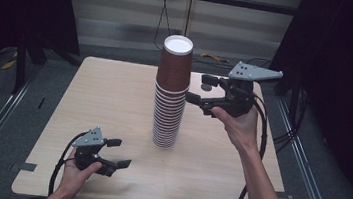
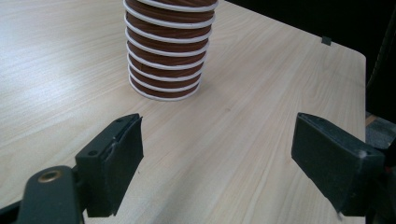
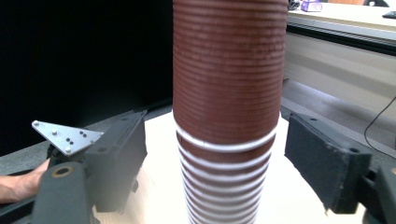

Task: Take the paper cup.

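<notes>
Cup stack (image 1: 171, 96), high view: mid-table, tall, light, tippy. My right gripper (image 1: 204, 93) beside its top cup (image 1: 175, 61), my left gripper (image 1: 119, 153) low. Left gripper view: my jaws spread, empty. Right gripper view: my jaws straddle the top cup's thin ribbed wall, untouched; pinch gently above the rim (image 3: 227, 146)

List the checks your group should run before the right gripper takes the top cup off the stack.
1. Stack of cups upright on the table: ok.
2. Top cup sits straight on the stack: ok.
3. Right gripper open, at the top cup's height: ok.
4. Its fingers pressing the cup: not ok, gaps show on both sides.
5. Left gripper open and away from the stack: ok.
</notes>
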Action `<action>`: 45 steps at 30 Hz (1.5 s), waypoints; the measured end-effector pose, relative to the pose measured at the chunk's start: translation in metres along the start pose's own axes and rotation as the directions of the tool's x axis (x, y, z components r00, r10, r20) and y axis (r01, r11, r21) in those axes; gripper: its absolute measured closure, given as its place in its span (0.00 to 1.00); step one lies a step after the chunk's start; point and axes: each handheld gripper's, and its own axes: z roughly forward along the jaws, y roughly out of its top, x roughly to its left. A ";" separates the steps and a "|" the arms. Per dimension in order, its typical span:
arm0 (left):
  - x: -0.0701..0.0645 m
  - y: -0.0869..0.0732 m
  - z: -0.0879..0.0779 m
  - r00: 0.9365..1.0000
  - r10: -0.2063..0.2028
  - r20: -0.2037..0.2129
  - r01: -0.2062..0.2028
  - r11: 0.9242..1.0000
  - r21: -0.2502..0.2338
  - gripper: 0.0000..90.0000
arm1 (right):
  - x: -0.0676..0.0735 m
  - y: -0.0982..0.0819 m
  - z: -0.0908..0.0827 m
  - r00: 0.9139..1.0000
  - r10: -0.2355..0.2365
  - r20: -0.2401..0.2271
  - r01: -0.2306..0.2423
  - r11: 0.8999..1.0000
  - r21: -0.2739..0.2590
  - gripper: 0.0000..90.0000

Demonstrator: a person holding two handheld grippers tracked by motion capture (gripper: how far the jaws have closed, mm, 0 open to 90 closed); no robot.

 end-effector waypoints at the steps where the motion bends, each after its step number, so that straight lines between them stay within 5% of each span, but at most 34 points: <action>1: 0.000 0.000 0.000 1.000 0.002 -0.001 -0.002 1.000 0.002 0.19 | -0.001 0.003 0.001 1.000 0.004 -0.005 -0.004 1.000 0.003 0.22; 27: 0.001 0.000 0.000 1.000 0.002 0.005 -0.002 1.000 0.005 0.19 | -0.011 0.053 0.040 1.000 -0.022 -0.010 0.022 0.999 0.048 0.16; 45: 0.001 0.000 0.000 1.000 0.000 0.006 0.000 1.000 0.003 0.19 | -0.011 0.063 0.057 1.000 -0.015 -0.011 0.015 0.998 0.064 0.21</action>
